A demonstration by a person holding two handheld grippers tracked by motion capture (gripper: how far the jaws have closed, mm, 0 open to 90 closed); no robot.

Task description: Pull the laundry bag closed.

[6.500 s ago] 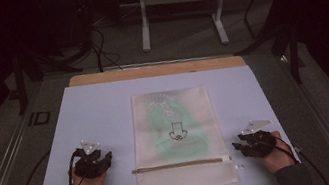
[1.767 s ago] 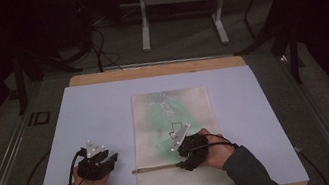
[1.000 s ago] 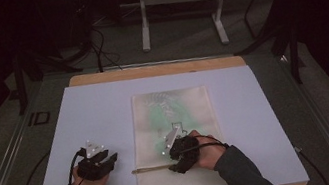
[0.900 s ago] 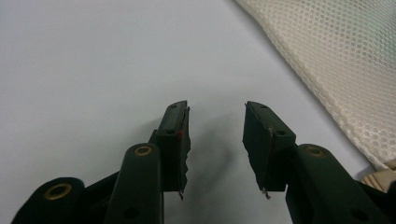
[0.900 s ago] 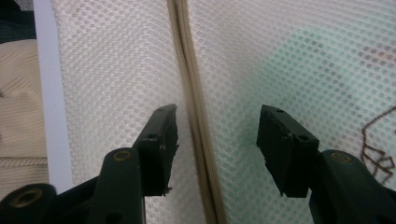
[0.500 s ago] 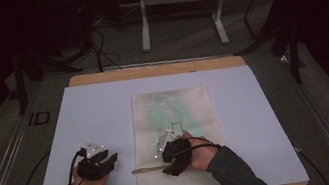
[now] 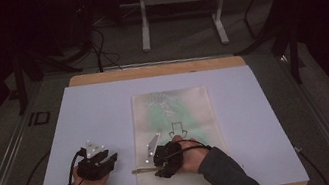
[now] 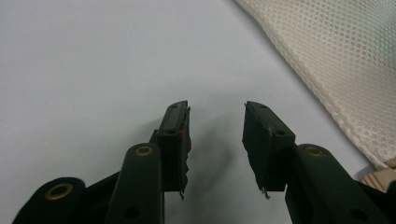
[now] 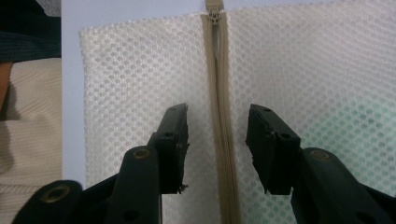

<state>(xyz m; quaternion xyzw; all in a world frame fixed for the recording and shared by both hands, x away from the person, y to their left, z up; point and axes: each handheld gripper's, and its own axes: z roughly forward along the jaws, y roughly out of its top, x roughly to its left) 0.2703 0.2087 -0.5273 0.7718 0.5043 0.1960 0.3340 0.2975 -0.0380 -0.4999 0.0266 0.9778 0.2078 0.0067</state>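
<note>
Moved since the earliest frame: right gripper (image 7: pixel 159 160), from the table's right side onto the near end of the mesh bag (image 7: pixel 176 116); its jaws have just been closing yet stand apart, straddling the zipper (image 9: pixel 219 140) without pressing it. Left gripper (image 7: pixel 108 161): unmoved, resting on the white table cover (image 7: pixel 90 115) just left of the bag, jaws parted and empty, with bag mesh (image 8: pixel 336 70) off to one side. Mesh bag: flat, centre of the cover, a green item faintly visible inside with a dark outline marking over it. Zipper: runs across the near end; slider (image 9: pixel 215 17) at the far end of the track in the right gripper view, track apparently zipped. Progress: early; grip on the zipper not yet made, opening apparently all to do. Surroundings: wooden table edge (image 7: pixel 148 70), metal stand (image 7: pixel 178 4), floor cables (image 7: pixel 98 42). Obstructions: none on the bag.
</note>
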